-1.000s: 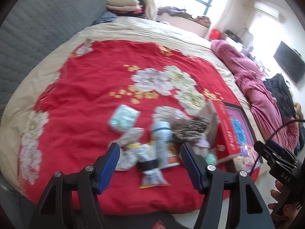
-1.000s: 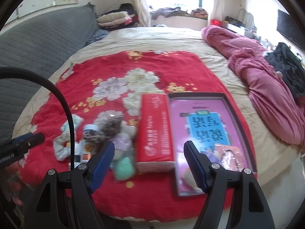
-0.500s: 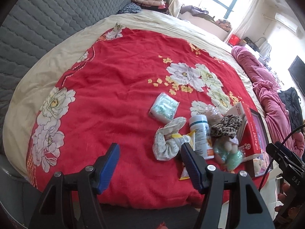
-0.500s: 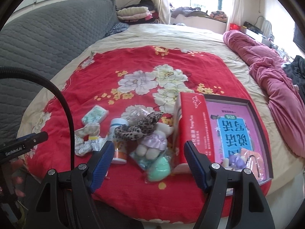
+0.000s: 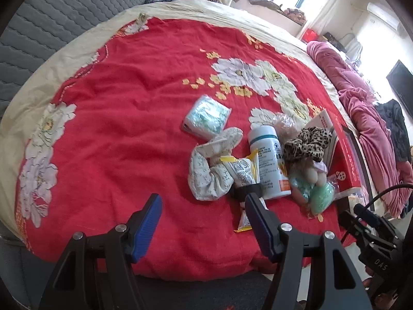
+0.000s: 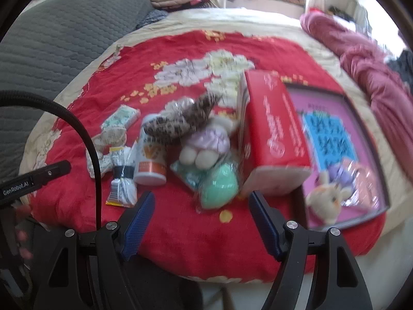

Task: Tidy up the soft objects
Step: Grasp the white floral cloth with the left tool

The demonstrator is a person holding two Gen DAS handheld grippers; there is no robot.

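- When you look from the left wrist, the left gripper (image 5: pixel 202 208) has its blue fingers wide apart with nothing between them, above the red flowered blanket (image 5: pixel 124 108).
- Just past its right finger lies a heap: a soft floppy cloth sock (image 5: pixel 209 173), a crinkly yellow tube (image 5: pixel 245 173), a smooth white bottle (image 5: pixel 268 162) lying down and a fuzzy leopard scrunchie (image 5: pixel 307 144).
- Farther ahead sits a small soft tissue pack (image 5: pixel 206 117), a little apart from the heap.
- Only this view shows the dark TV (image 5: pixel 401 85) far to the right.
- From the right wrist, which is blurry, the right gripper (image 6: pixel 201 210) is open too and holds nothing.
- Just ahead of it is a round green sponge (image 6: pixel 219 188) in clear plastic, and a plush toy (image 6: pixel 204 147) behind that.
- Ahead of its right finger stands a red box (image 6: pixel 273 134) with hard flat sides.
- Only this view shows the flat pink tray (image 6: pixel 333 139) right of the box, with a little bunny toy (image 6: pixel 327 199) on it.
- Left of both grippers is a grey quilted headboard (image 6: pixel 59 41).
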